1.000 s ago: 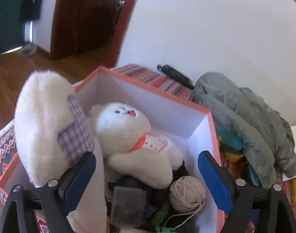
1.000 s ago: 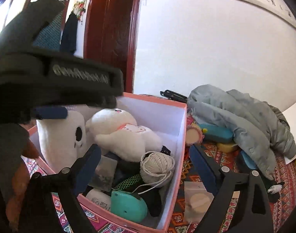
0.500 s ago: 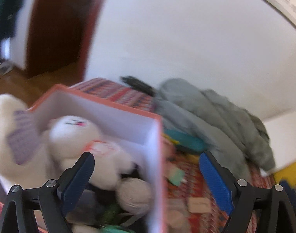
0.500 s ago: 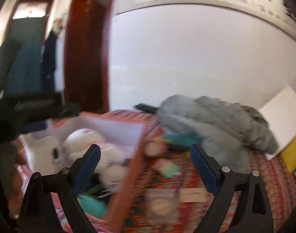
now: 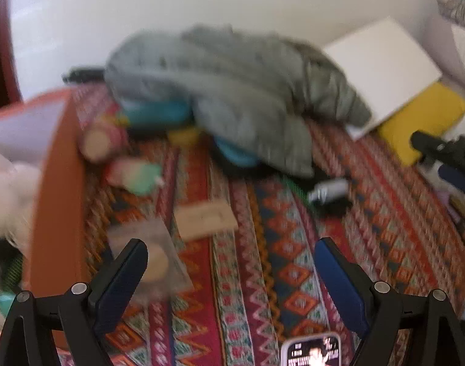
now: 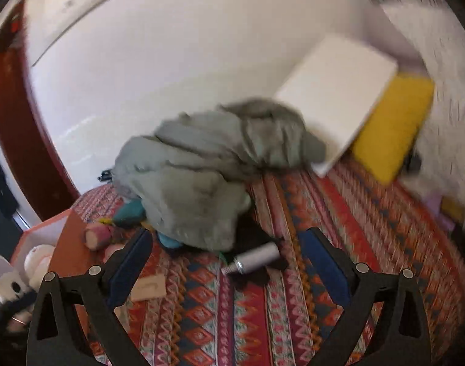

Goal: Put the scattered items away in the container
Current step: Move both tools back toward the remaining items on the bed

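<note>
The orange box [image 5: 57, 189] with white plush toys stands at the left; it also shows in the right wrist view [image 6: 66, 250]. Scattered on the patterned cloth lie a tan card [image 5: 205, 221], a clear packet [image 5: 154, 259], a pink-green item [image 5: 135, 174], a round tan-ended item [image 5: 95, 145] and a silver tube [image 5: 327, 190], also seen in the right wrist view [image 6: 254, 262]. My left gripper [image 5: 231, 274] is open and empty above the cloth. My right gripper [image 6: 225, 262] is open and empty, the tube between its fingers further ahead.
A grey jacket [image 5: 232, 91] is heaped at the back over teal items [image 5: 156, 113]. A white board [image 5: 382, 67] and a yellow cushion [image 5: 421, 119] lean at the right. A phone [image 5: 311, 349] lies at the near edge.
Both grippers have swung right, away from the box and over the cloth with the scattered items. Both stay open and empty.
</note>
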### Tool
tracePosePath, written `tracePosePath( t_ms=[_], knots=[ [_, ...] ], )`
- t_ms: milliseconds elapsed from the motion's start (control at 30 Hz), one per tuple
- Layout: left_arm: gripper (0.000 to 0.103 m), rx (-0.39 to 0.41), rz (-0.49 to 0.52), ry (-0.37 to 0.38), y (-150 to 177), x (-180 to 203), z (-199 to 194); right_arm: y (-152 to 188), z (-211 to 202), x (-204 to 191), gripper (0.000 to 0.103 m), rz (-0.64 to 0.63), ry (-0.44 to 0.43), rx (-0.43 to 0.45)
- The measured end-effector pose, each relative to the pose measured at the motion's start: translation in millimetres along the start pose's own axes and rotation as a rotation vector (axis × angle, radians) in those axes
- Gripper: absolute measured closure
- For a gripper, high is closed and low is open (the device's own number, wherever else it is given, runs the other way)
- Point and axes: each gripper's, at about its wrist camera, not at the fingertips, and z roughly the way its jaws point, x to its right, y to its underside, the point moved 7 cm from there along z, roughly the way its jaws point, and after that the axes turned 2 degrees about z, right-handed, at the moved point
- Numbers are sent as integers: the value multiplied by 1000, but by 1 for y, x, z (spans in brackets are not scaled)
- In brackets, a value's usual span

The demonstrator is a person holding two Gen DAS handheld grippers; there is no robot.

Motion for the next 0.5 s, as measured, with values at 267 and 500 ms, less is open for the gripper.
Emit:
tracePosePath(
  t_ms=[267,500],
  knots=[
    [11,-226,-114,-71,41,-39,47,26,14,34,2,-25,19,-113],
    [68,-369,-104,-246,67,-67,60,30,19,36,2,-20,1,-140]
  ],
)
